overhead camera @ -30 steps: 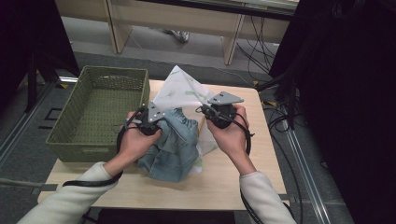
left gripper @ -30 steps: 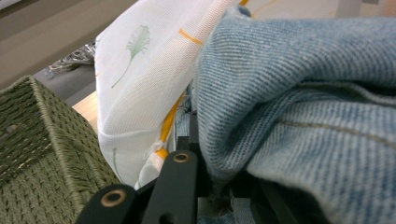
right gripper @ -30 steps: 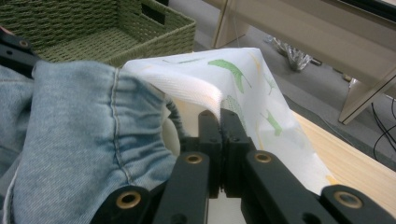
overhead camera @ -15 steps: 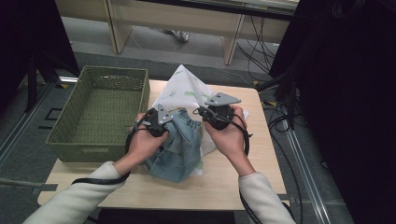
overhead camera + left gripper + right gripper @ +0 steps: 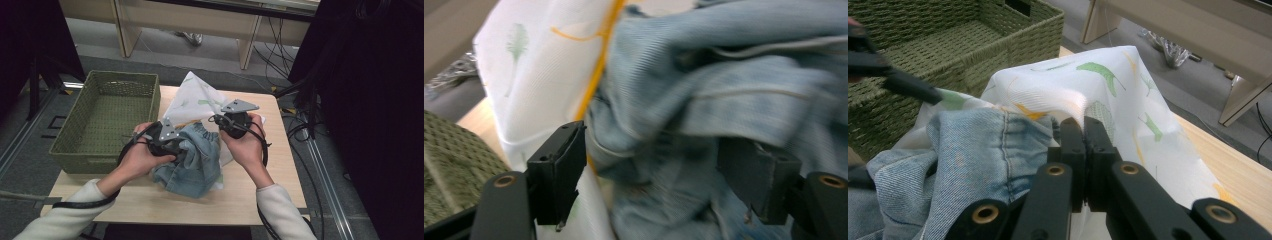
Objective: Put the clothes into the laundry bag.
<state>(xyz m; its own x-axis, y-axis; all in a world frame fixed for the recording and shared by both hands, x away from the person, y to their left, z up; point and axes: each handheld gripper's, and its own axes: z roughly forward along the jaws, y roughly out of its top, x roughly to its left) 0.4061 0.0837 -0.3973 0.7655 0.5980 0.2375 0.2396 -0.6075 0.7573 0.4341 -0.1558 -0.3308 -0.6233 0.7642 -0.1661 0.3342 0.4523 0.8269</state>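
A crumpled light-blue denim garment (image 5: 197, 160) lies on a white leaf-print cloth (image 5: 192, 97) on the wooden table (image 5: 250, 195). My left gripper (image 5: 175, 145) is at the denim's left side. In the left gripper view its jaws (image 5: 654, 150) have just been opening and stand apart, with denim (image 5: 744, 85) bunched loosely between them and the white cloth (image 5: 544, 65) beside it. My right gripper (image 5: 227, 125) is at the garment's far right. Seen in the right gripper view, it (image 5: 1083, 122) is shut on a fold of the white cloth (image 5: 1108, 85) next to the denim waistband (image 5: 983, 145).
A green woven basket (image 5: 122, 76) stands at the table's left, close to the left hand, and looks empty. It also appears in the right gripper view (image 5: 973, 40). Bare table lies in front of the garment and to its right. Cables trail off the right edge.
The left hand has shifted a little right and nearer along the denim, and its jaws have come apart. The right hand has stayed put, still pinching the cloth.
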